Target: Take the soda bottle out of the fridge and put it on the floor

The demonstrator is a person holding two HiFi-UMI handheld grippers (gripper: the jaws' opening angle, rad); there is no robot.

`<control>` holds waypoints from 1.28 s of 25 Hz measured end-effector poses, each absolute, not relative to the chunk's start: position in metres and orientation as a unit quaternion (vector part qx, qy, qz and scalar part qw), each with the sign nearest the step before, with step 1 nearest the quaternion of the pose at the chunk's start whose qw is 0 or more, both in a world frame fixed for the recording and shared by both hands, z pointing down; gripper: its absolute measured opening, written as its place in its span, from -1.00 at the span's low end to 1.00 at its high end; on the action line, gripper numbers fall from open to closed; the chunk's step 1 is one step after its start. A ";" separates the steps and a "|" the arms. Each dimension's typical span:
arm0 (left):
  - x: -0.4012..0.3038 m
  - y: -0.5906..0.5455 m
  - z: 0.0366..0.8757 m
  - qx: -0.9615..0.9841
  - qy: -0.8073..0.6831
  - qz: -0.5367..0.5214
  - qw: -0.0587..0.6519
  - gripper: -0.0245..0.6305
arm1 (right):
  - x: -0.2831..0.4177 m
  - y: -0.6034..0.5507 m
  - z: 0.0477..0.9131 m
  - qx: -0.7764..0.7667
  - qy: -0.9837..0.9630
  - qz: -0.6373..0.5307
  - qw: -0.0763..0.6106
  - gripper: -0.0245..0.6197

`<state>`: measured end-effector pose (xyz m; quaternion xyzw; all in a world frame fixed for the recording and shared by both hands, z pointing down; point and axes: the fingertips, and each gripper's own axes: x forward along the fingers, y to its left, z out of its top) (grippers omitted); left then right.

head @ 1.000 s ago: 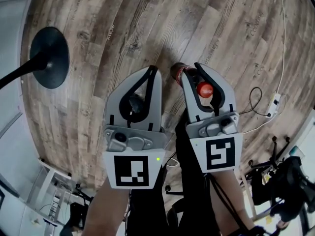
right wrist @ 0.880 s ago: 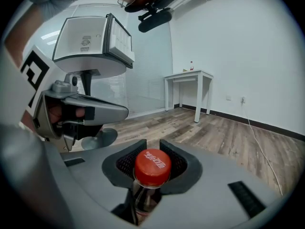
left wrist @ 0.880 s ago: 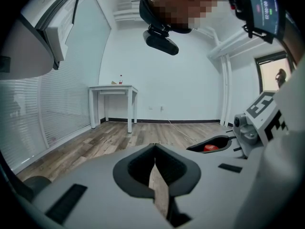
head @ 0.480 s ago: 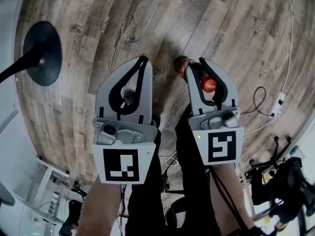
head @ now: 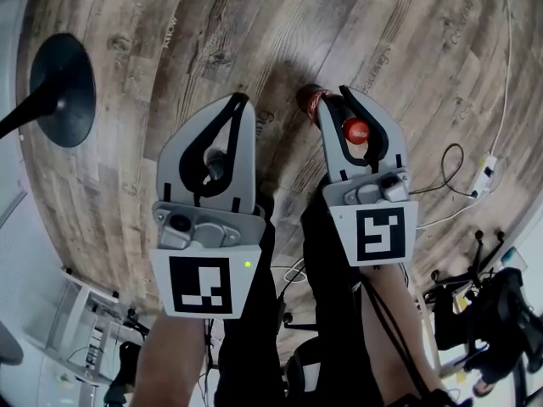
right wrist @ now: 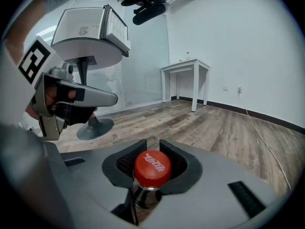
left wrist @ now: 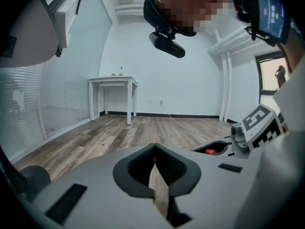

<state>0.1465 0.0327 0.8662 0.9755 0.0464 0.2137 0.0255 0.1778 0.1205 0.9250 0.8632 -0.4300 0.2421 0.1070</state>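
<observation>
The soda bottle [head: 355,130], dark with a red cap, hangs upright over the wood floor, its lower end [head: 309,100] showing past the jaws. My right gripper [head: 333,102] is shut on its neck just under the cap [right wrist: 151,167], with the jaws cupped round it [right wrist: 152,142]. To the bottle's left my left gripper [head: 240,98] is shut on nothing. In the left gripper view its tips [left wrist: 155,146] meet and only floor shows behind them. Whether the bottle touches the floor is hidden.
A black round stand base [head: 59,87] sits on the floor at far left; it carries a white box on a pedestal [right wrist: 90,32]. A white table [left wrist: 114,82] stands by the far wall. A cable and power strip [head: 475,176] lie at right. The person's legs [head: 254,329] are below the grippers.
Both grippers have sunk closer to the floor, side by side, the right one still holding the bottle. The black base has slid toward the left edge of the head view.
</observation>
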 end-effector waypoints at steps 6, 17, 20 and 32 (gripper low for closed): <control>0.146 0.030 0.885 0.974 0.041 0.222 0.031 -0.87 | 0.178 0.124 0.936 0.865 -0.428 0.242 0.106 -0.62; 0.135 0.033 0.911 0.970 0.048 0.238 0.024 -0.87 | 0.172 0.130 0.971 0.860 -0.428 0.255 0.114 -0.62; 0.132 0.033 0.914 0.969 0.051 0.239 0.022 -0.87 | 0.170 0.131 0.979 0.858 -0.428 0.260 0.116 -0.62; 0.125 0.031 0.926 0.968 0.055 0.243 0.017 -0.87 | 0.167 0.131 1.006 0.852 -0.432 0.264 0.135 -0.62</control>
